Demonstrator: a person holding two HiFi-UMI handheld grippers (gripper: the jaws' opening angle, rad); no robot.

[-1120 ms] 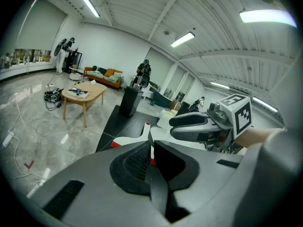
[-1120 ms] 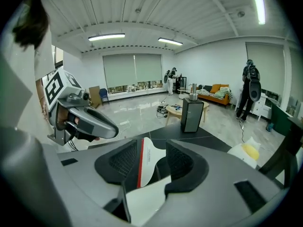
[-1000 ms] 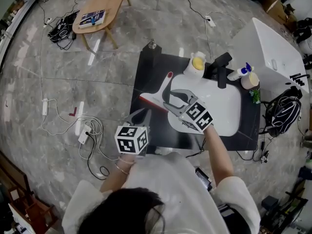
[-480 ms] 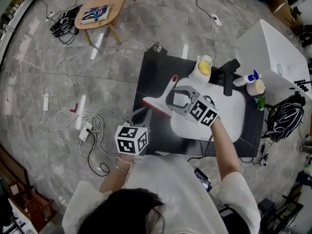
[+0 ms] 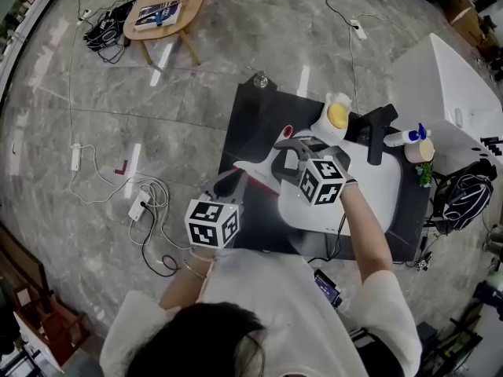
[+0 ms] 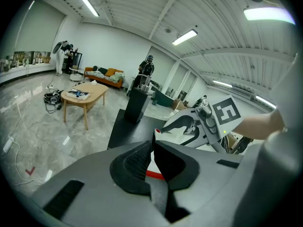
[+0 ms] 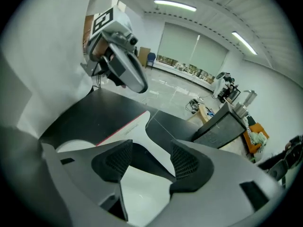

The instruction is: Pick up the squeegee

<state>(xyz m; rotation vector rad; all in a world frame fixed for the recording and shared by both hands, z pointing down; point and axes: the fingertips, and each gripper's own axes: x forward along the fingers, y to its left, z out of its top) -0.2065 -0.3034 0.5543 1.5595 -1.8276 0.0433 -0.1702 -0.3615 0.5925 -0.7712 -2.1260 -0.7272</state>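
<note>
The squeegee [image 5: 263, 166], white with a red blade edge, lies on the black table [image 5: 251, 116] beside the white basin [image 5: 377, 187]. My right gripper [image 5: 289, 151] hangs over its handle. In the right gripper view the white handle [image 7: 158, 150] runs between the two pads of my right gripper [image 7: 151, 148]. These jaws have just been opening and stand wide, not pressing on the handle. My left gripper [image 5: 229, 185] is at the table's near left, its tips close to the blade's end. In the left gripper view my left gripper [image 6: 152, 143] has its pads together, and the red blade [image 6: 155, 174] shows below them.
A white bottle with a yellow top [image 5: 336, 115], a black faucet [image 5: 379, 130] and a spray bottle [image 5: 409, 137] stand behind the basin. A dark stand [image 5: 255, 81] is at the table's far corner. Cables [image 5: 145, 210] lie on the floor at the left, near a wooden table [image 5: 169, 10].
My right gripper has rolled and sunk towards the squeegee, its jaws spreading to straddle the handle. My left gripper has shifted slightly along the table's near edge.
</note>
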